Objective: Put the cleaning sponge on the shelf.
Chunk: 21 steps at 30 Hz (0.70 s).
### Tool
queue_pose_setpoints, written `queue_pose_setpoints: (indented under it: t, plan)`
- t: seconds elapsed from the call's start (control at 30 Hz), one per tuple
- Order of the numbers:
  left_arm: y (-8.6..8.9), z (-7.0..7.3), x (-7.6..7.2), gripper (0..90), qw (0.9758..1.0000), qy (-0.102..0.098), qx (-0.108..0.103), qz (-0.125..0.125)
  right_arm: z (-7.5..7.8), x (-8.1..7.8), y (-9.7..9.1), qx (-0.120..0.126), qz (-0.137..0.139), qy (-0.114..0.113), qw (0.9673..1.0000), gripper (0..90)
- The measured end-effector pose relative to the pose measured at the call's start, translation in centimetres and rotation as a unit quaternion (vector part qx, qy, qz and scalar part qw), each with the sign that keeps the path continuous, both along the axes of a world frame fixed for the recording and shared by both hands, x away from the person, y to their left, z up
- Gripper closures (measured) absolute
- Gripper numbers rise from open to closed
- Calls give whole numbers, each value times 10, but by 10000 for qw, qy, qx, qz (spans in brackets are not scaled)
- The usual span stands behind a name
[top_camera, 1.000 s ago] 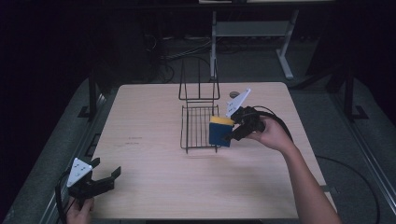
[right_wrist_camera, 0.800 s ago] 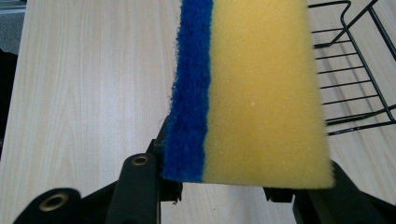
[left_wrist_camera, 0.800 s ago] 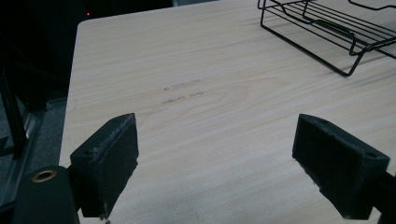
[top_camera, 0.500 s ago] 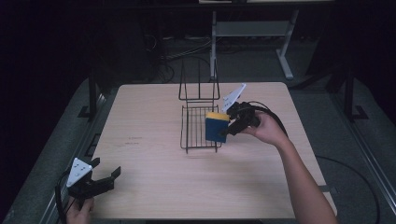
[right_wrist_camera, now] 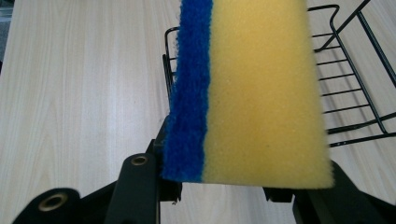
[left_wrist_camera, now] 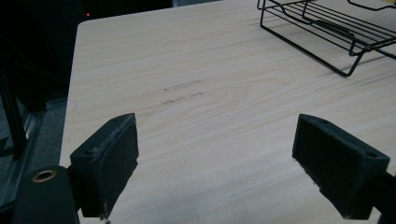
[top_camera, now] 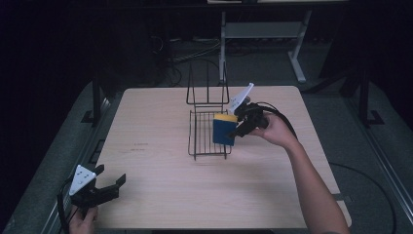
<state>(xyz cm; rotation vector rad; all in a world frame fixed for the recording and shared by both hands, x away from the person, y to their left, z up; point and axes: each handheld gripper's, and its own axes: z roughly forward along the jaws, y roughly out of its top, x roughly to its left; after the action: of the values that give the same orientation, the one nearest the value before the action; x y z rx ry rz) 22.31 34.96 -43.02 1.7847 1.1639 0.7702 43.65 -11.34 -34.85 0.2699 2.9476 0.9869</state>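
Sponge [top_camera: 224, 129] clamped in right gripper [top_camera: 239, 127], forearm angled over wire rack [top_camera: 208, 141].

- My right gripper [top_camera: 237, 130] holds a sponge [top_camera: 224, 129] over the wire rack's [top_camera: 207, 139] right edge, mid-worktop [top_camera: 156, 175].
- My left gripper [top_camera: 109, 187] sits near the front-left corner.

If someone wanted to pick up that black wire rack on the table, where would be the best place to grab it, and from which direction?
Probably the tall upright wire back of the wire rack, gripped from above. Its thin loops stand clear over the flat tray part, so two jaws could close across one wire. The right gripper, shut on the sponge, crowds the right rim; the open left gripper is free.
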Motion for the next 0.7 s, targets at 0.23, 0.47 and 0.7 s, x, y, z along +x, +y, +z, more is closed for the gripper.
queue_pose_setpoints:
  t: [0.23, 0.47, 0.7]
  plan:
    - [0, 0, 0, 139, 10000, 3, -14, -1, 0, 9, 4, 24, -10, 12, 10000, 568]
    - [1, 0, 0, 139, 10000, -1, -14, 1, 0, 18, 8, 119, -64, 79, 9999, 568]
    - [0, 0, 1, 139, 10000, 1, -21, -25, -5, 27, 6, 174, -108, 148, 9997, 568]
